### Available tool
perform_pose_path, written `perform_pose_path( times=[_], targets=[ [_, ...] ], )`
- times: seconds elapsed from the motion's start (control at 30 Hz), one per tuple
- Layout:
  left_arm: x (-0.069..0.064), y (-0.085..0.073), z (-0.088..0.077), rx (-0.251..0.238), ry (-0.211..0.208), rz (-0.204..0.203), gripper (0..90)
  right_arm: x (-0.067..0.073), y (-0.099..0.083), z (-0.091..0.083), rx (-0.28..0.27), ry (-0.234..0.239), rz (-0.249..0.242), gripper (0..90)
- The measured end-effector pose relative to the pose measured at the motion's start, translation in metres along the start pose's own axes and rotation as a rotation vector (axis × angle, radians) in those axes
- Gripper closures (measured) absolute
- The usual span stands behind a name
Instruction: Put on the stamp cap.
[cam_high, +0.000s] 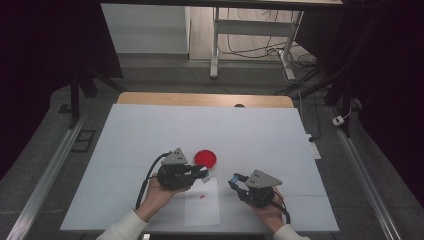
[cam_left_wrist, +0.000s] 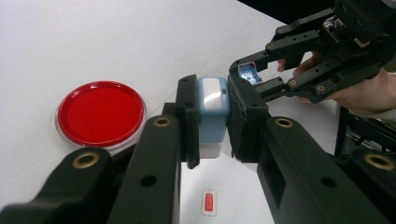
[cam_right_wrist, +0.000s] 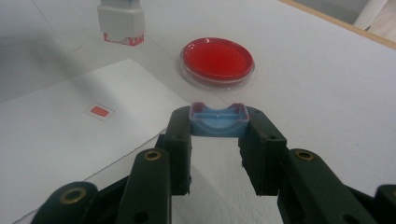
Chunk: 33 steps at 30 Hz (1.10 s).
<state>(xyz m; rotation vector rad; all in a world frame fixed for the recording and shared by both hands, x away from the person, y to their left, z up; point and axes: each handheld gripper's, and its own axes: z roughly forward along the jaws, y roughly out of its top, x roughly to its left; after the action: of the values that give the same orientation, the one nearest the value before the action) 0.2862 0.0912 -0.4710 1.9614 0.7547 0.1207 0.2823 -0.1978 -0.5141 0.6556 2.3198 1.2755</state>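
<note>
Gripping a pale blue stamp (cam_left_wrist: 213, 105) between its black jaws, the left tool (cam_high: 199, 173) hangs over the white bench (cam_high: 150, 130), clamped tight on the stamp's body with the white base and its red-edged face pointing down toward the sheet of paper (cam_high: 202, 205). At about 4 o'clock from it in the high view, the right tool (cam_high: 234, 181) is closed on the stamp's small blue cap (cam_right_wrist: 217, 120) (its hollow side turned up, rim tinged red), held clear of the bench. Both tools are carried in a person's hands, the left hand (cam_high: 159, 192) and right hand (cam_high: 269, 212) entering from 6 o'clock, sleeves pale. Just beyond the left tool's tip, at roughly 1 o'clock, sits a round red ink dish (cam_high: 205, 158) with a clear rim, resting on the bench and apart from both tools. On the paper below, a small red rectangular stamp mark (cam_left_wrist: 209, 202) shows, lying at about 6 o'clock from the raised stamp and well short of the paper's near edge
</note>
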Motion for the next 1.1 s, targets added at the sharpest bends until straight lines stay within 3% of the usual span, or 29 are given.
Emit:
perform_pose_path(
  times=[1.1],
  targets=[
    [-0.0012, -0.0001, 0.0018, 0.006, -0.001, 0.002, 74.8, 0.0021, 0.0013, 0.0029, 0.001, 0.003, 0.000, 64.2]
  ],
)
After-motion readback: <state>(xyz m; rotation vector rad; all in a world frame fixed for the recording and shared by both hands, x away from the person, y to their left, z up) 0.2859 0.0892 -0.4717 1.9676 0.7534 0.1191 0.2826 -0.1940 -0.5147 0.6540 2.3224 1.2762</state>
